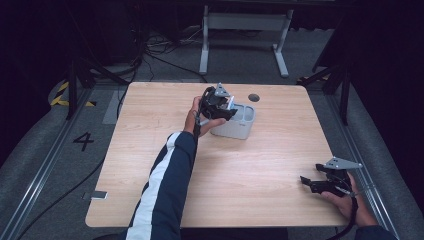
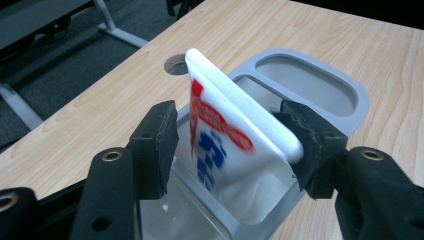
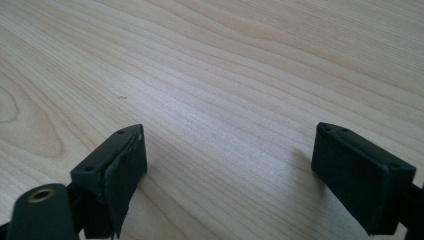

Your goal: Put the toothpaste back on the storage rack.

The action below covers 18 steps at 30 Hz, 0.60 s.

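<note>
A white pouch (image 2: 225, 135) with red and blue print stands tilted in a grey plastic container (image 2: 345, 90), its lower end inside one compartment. My left gripper (image 2: 230, 120) straddles the pouch: the right pad touches its edge, while a gap separates the left pad from it, so the jaws are open. In the high view the left gripper (image 1: 227, 107) hovers over the container (image 1: 240, 127) at the table's far middle. My right gripper (image 1: 306, 182) rests low near the front right corner. Its jaws (image 3: 227, 135) stand wide open over bare wood, holding nothing.
The wooden table (image 1: 165, 150) has a round cable hole (image 1: 253, 97) just behind the container. A small dark flat object (image 1: 95, 195) lies at the front left edge. A white desk frame (image 1: 245, 30) and cables sit on the floor beyond.
</note>
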Available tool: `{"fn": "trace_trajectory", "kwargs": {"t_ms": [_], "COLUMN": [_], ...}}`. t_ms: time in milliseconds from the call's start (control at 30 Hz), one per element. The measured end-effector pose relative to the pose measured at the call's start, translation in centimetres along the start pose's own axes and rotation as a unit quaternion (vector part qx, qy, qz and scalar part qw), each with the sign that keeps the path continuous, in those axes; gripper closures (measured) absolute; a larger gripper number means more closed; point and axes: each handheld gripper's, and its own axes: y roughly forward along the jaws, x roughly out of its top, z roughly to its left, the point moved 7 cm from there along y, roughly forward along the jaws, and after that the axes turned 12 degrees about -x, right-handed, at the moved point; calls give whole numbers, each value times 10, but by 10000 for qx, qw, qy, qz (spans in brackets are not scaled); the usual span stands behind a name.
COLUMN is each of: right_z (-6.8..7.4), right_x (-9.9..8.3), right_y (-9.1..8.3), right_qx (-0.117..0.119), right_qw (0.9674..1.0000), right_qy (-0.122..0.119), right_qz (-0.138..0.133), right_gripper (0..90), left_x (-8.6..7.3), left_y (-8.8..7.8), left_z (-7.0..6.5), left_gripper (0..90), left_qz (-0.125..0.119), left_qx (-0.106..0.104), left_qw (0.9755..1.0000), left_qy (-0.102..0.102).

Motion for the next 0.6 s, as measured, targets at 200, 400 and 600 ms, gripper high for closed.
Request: {"fn": "trace_trajectory", "kwargs": {"t_ms": [200, 400, 600], "right_z": [0, 0, 0], "right_x": [0, 0, 0], "right_y": [0, 0, 0], "right_qx": [-1, -1, -1], "right_qw": [10000, 10000, 10000], "right_qy": [0, 0, 1], "right_qz": [1, 0, 1], "right_gripper": [145, 145, 145], "left_x": [3, 3, -2], "left_y": [-11, -23, -34], "left_z": [-1, -4, -7], "left_gripper": [390, 351, 321], "left_qz": [-56, -38, 19], "left_qx": [63, 96, 190], "left_qw": [9999, 9999, 9997], "left_qy": [61, 75, 124]}}
